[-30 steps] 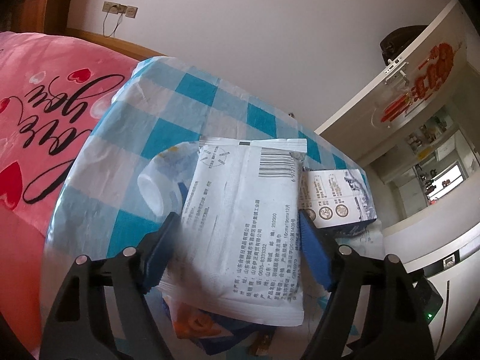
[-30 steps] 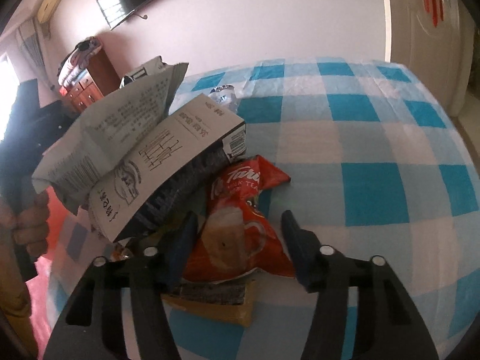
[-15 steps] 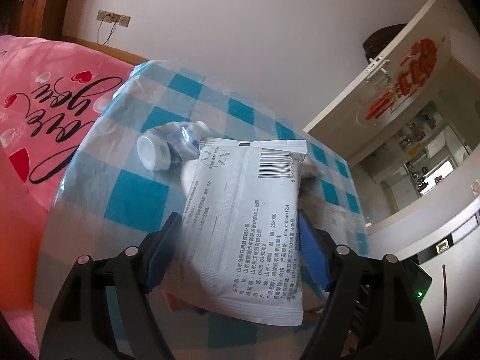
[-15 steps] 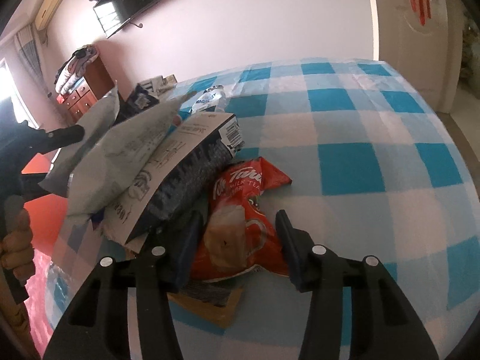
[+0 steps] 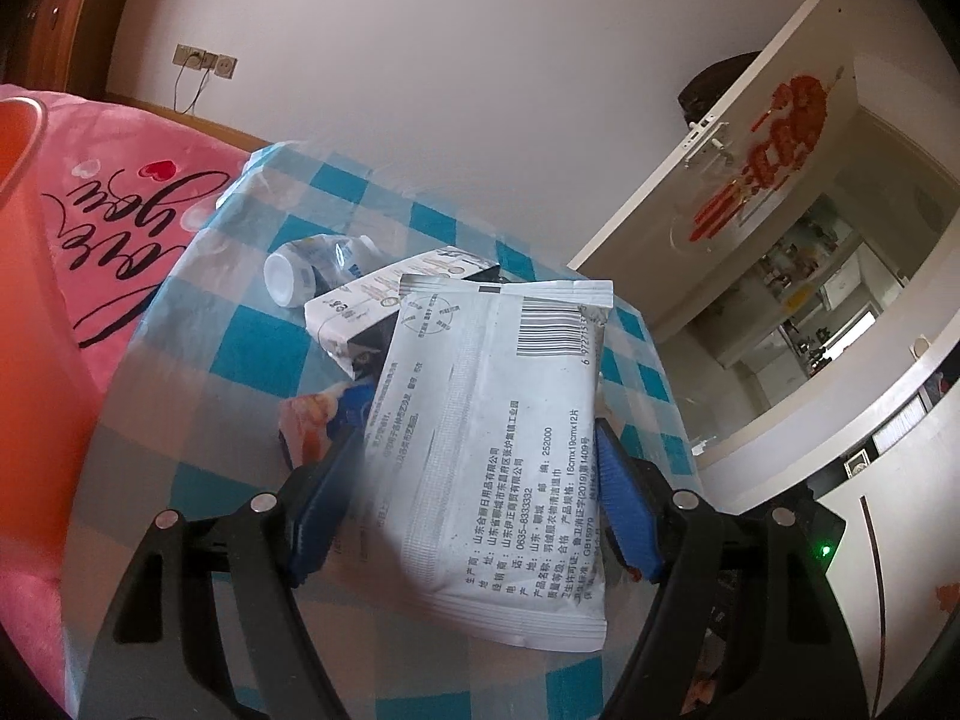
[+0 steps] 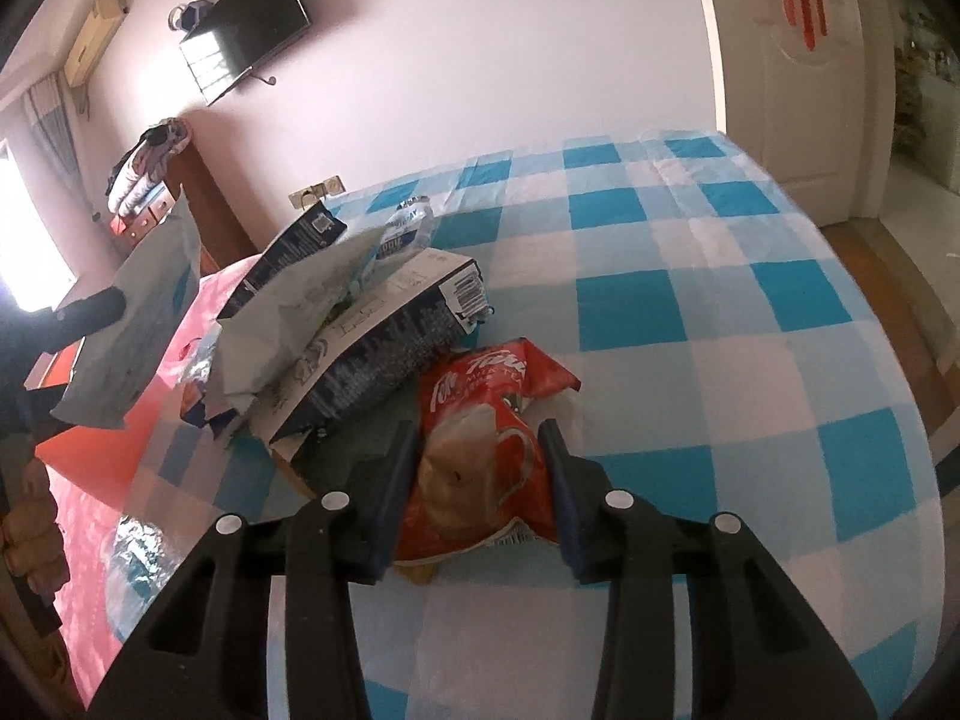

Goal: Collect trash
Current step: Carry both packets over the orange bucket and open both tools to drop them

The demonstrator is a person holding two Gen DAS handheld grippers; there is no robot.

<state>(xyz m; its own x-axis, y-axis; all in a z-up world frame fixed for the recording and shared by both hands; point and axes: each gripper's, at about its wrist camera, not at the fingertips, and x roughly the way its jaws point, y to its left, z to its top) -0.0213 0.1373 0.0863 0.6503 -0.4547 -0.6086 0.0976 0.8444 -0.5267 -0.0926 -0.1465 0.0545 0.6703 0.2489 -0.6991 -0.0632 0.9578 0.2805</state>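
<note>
My left gripper (image 5: 474,468) is shut on a white wipes packet (image 5: 498,432) and holds it in the air above the table's edge; the packet also shows at the left of the right wrist view (image 6: 132,324). My right gripper (image 6: 480,456) has its jaws on both sides of a red milk tea packet (image 6: 480,438) lying on the blue checked tablecloth (image 6: 690,312). A trash pile sits behind: a dark carton (image 6: 384,348), a crumpled white wrapper (image 6: 288,312), a plastic bottle (image 6: 408,228). The bottle (image 5: 300,270) and a carton (image 5: 372,306) also show in the left wrist view.
An orange-red bin (image 5: 30,324) stands at the far left beside a pink bedspread (image 5: 120,222). A white door (image 6: 798,78) stands at the far right. A wall TV (image 6: 246,24) hangs behind the table.
My left gripper has lifted the white packet up and away from the pile, toward the left. My right gripper has moved closer onto the red packet and narrowed around it.
</note>
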